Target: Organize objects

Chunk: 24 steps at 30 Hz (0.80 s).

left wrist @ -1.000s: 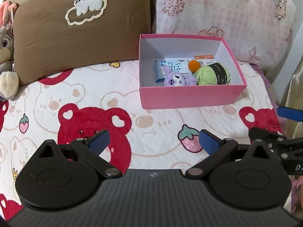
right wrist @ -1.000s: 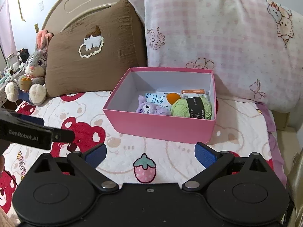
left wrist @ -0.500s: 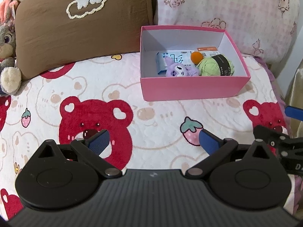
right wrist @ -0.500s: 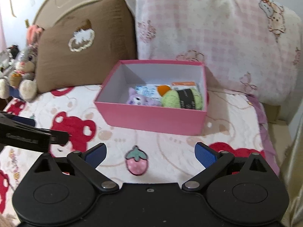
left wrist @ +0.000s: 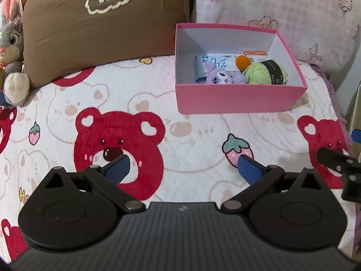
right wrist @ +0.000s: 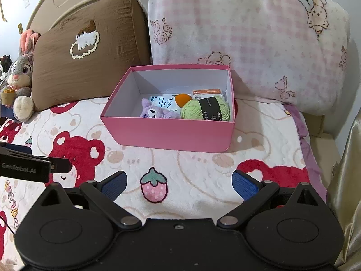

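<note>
A pink box (left wrist: 237,100) (right wrist: 167,133) stands on the bed before the pillows. In it lie a purple plush toy (left wrist: 222,78) (right wrist: 155,112), a green yarn ball (left wrist: 266,74) (right wrist: 206,109), an orange ball (left wrist: 242,61) (right wrist: 182,99), a white and blue packet (left wrist: 214,64) (right wrist: 164,101) and an orange-topped card (left wrist: 256,54) (right wrist: 207,93). My left gripper (left wrist: 182,168) is open and empty, above the blanket in front of the box. My right gripper (right wrist: 179,185) is open and empty, also short of the box.
A brown pillow (left wrist: 101,22) (right wrist: 90,56) and a pink checked pillow (left wrist: 282,11) (right wrist: 248,33) lean on the headboard. A grey rabbit plush (left wrist: 11,52) (right wrist: 21,76) sits at the far left. The bear-print blanket (left wrist: 112,113) (right wrist: 203,164) ends at the right edge.
Both grippers have drawn back a little from the box and stay open and empty. The box and its contents have not moved.
</note>
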Available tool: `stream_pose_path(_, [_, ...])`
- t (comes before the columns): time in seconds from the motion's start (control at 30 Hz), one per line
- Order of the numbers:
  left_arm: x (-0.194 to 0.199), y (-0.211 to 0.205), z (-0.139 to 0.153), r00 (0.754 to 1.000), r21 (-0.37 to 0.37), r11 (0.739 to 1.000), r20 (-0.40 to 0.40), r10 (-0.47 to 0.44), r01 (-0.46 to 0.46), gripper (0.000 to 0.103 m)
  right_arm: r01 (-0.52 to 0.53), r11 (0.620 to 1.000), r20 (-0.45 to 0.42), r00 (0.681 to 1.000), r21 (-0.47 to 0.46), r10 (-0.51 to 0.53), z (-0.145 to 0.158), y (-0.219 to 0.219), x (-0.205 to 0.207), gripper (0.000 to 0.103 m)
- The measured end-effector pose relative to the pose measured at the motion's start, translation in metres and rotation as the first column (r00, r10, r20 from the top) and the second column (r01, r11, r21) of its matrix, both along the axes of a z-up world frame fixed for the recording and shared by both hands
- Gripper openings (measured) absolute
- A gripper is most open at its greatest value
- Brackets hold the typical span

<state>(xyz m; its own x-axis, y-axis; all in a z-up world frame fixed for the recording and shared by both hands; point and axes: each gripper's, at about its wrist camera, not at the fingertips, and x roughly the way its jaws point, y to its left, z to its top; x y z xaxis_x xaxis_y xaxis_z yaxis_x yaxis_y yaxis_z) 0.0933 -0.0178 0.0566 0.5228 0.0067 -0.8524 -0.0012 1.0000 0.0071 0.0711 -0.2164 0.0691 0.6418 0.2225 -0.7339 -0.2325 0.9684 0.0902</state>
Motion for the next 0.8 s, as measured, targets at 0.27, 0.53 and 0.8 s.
stream_pose_path(0.27, [-0.002, 0.003, -0.008, 1.000, 0.001, 1.000, -0.023, 0.001, -0.001, 0.103, -0.019, 1.000, 0.003, 1.000, -0.012, 0.020, -0.001, 0.010, -0.009, 0.101])
stream_pose_path(0.53, [-0.001, 0.005, -0.015, 0.999, -0.001, 1.000, -0.050, -0.009, 0.009, 0.103, -0.028, 0.999, -0.004, 1.000, -0.031, 0.028, -0.004, 0.020, -0.013, 0.101])
stream_pose_path(0.8, [-0.003, 0.004, -0.018, 0.998, -0.004, 1.000, -0.060, -0.014, 0.014, 0.103, -0.028, 0.999, -0.004, 1.000, -0.030, 0.027, -0.003, 0.020, -0.014, 0.101])
